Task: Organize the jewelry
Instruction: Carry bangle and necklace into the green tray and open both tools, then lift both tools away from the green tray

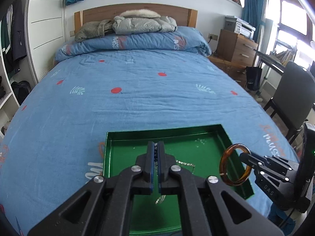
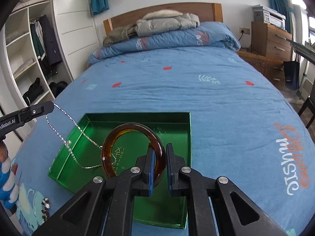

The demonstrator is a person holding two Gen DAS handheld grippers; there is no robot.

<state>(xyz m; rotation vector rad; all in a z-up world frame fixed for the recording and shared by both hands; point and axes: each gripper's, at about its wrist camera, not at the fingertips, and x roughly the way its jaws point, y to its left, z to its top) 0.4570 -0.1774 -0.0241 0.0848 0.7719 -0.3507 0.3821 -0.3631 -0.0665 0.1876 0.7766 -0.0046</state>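
Blue patterned bedding [image 1: 137, 102] covers the bed that carries a shallow green tray [image 1: 198, 131], lying just below and ahead of both tools. Left tool [image 1: 155, 147] has its jaws pressed together on a silver bead chain [image 2: 65, 133], which hangs from its tip and trails down onto the tray floor beside the right tool. Right tool [image 2: 159, 157] is nearly closed, pinching the rim of an amber bangle [image 2: 122, 129] held upright over the tray. A small beaded piece [image 2: 45, 209] lies on the bedding, outside the tray's near left corner.
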